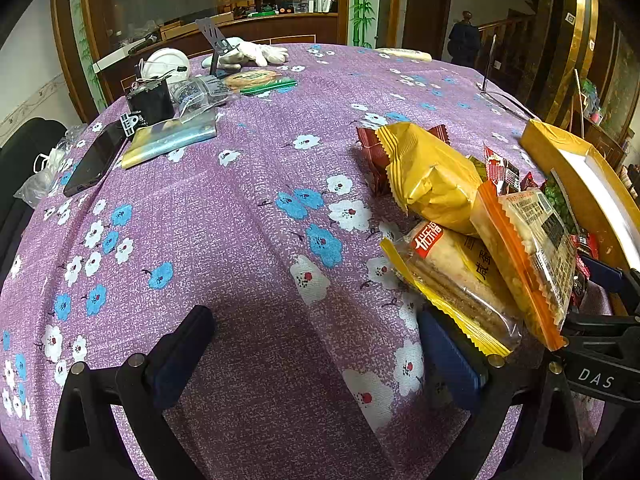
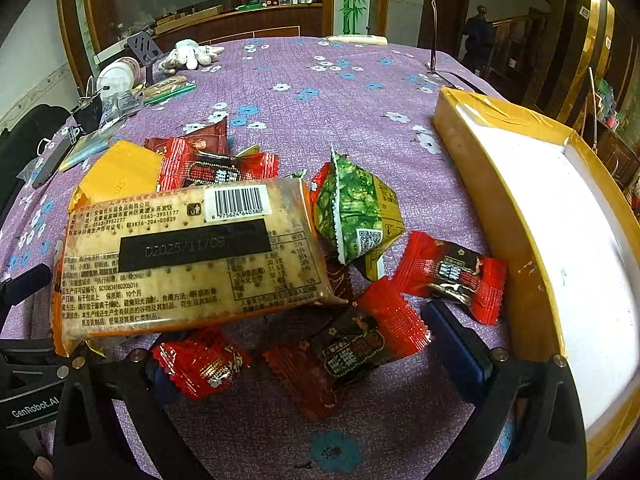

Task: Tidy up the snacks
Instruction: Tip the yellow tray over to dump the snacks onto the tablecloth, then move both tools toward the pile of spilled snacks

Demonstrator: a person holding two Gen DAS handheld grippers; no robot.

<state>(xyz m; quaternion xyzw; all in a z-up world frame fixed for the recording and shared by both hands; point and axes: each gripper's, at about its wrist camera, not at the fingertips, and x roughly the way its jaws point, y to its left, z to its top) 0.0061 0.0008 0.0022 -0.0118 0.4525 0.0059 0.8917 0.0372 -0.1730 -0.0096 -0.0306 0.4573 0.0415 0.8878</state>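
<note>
A pile of snacks lies on the purple floral tablecloth (image 1: 248,208). In the left wrist view it holds a yellow packet (image 1: 432,176), a sandwich cake (image 1: 460,280) and an orange-edged cracker pack (image 1: 532,256). My left gripper (image 1: 320,360) is open and empty, its right finger (image 1: 448,356) beside the cake. In the right wrist view the cracker pack (image 2: 192,256) lies label up over red candies (image 2: 352,356), with a green pea packet (image 2: 356,212) and another red candy (image 2: 452,272) nearby. My right gripper (image 2: 316,348) is open around the red candies. A yellow box (image 2: 492,200) stands at the right.
At the far left of the table lie a phone (image 1: 96,160), a black box (image 1: 150,102), plastic bags (image 1: 176,140), a white bowl (image 1: 166,64) and white gloves (image 1: 256,54). A thin metal stand (image 2: 434,40) rises at the far right edge.
</note>
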